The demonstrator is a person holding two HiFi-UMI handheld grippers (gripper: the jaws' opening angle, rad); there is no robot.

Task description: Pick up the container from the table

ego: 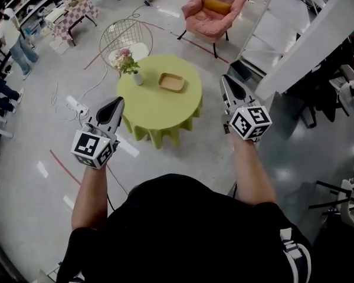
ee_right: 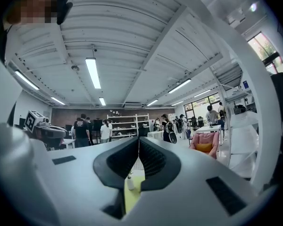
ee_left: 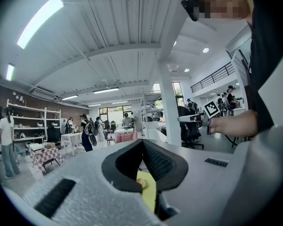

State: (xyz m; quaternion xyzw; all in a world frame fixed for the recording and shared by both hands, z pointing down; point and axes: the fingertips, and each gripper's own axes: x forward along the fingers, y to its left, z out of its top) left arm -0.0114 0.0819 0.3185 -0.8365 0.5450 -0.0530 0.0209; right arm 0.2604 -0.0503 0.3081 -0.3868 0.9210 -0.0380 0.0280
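A shallow wooden container (ego: 171, 82) lies on the round table under a green cloth (ego: 159, 108), to the right of a small white vase of flowers (ego: 130, 65). Both grippers are held level short of the table, apart from everything on it. My left gripper (ego: 118, 102) is off the table's left front edge, its jaws shut and empty. My right gripper (ego: 225, 79) is off the table's right edge, also shut and empty. Below the closed jaws of the left gripper (ee_left: 142, 142) show a strip of green cloth and a tan bit. Below those of the right gripper (ee_right: 138, 139) shows the vase (ee_right: 129, 181).
A pink armchair (ego: 213, 10) and a wire chair (ego: 127, 35) stand behind the table. A white pillar (ego: 318, 34) rises at the right. A power strip and cables (ego: 76, 105) lie on the floor at the left. People stand by a checkered table (ego: 71, 13) at the far left.
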